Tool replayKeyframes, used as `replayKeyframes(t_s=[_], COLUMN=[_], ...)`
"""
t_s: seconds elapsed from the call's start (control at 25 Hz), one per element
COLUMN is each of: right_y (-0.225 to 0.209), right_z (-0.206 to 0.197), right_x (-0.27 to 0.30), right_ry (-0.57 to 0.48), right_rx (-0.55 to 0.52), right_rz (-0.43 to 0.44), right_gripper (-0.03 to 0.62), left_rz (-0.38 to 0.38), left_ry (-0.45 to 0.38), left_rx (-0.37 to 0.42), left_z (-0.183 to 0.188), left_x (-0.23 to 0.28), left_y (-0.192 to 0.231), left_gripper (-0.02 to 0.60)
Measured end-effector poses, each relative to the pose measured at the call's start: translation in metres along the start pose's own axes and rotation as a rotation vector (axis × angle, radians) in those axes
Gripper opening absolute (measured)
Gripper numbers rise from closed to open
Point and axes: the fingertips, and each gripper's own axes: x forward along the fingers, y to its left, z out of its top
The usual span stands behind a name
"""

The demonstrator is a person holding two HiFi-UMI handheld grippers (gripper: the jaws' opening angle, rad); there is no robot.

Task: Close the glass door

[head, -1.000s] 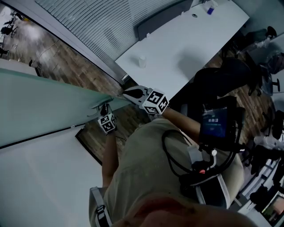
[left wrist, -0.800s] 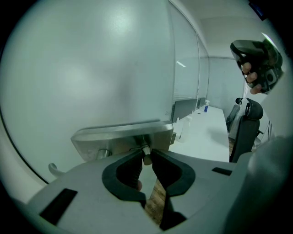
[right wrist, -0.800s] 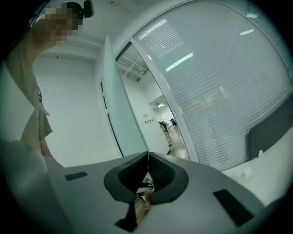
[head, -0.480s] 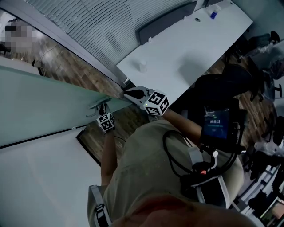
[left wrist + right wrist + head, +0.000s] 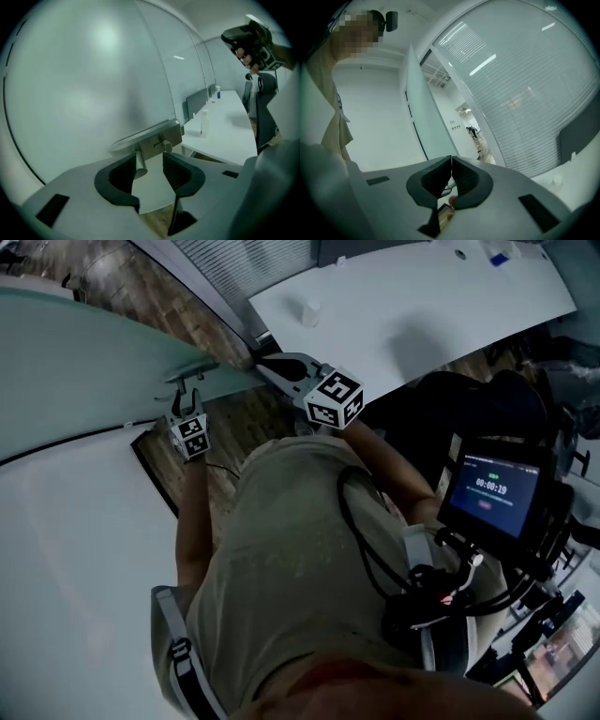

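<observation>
The frosted glass door runs across the upper left of the head view, with its metal lever handle near its free edge. My left gripper is at that handle. In the left gripper view the jaws have just been opening, and the handle's round stem stands between them close to the left pad, with a gap to the right pad. The lever and lock plate lie just beyond. My right gripper is shut and empty, its tip beside the door's free edge.
A white desk with a small bottle stands behind the right gripper. A slatted glass wall runs beside the doorway. A dark office chair is at the right. A white wall fills the lower left.
The left gripper's jaws have spread apart round the handle. Both grippers and the door's edge sit higher and further left in the head view than before.
</observation>
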Motion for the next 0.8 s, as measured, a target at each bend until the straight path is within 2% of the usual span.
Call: replayKeyframes(t_s=[0.12, 0.2, 0.28, 0.4, 0.64, 0.8], right_y=[0.006, 0.009, 0.011, 0.013, 0.009, 0.010], right_z=[-0.001, -0.001, -0.001, -0.004, -0.001, -0.005], right_x=[0.000, -0.001, -0.001, -0.001, -0.002, -0.004], right_ry=[0.012, 0.018, 0.018, 0.020, 0.015, 0.037], right_rx=[0.006, 0.005, 0.002, 0.012, 0.014, 0.021], right_rz=[0.021, 0.031, 0.039, 0.038, 0.029, 0.031], right_gripper=[0.015, 0.015, 0.015, 0.015, 0.015, 0.015], left_rz=[0.017, 0.003, -0.016, -0.019, -0.013, -0.029], left_ry=[0.032, 0.075, 0.125, 0.167, 0.127, 0.137], left_rx=[0.164, 0.276, 0.350, 0.360, 0.375, 0.383], left_z=[0.002, -0.002, -0.011, -0.027, -0.026, -0.021], left_x=[-0.004, 0.000, 0.007, 0.010, 0.013, 0.010], left_y=[0.010, 0.011, 0.013, 0.019, 0.018, 0.011], left_gripper=[0.187, 0.196, 0.196, 0.196, 0.196, 0.196])
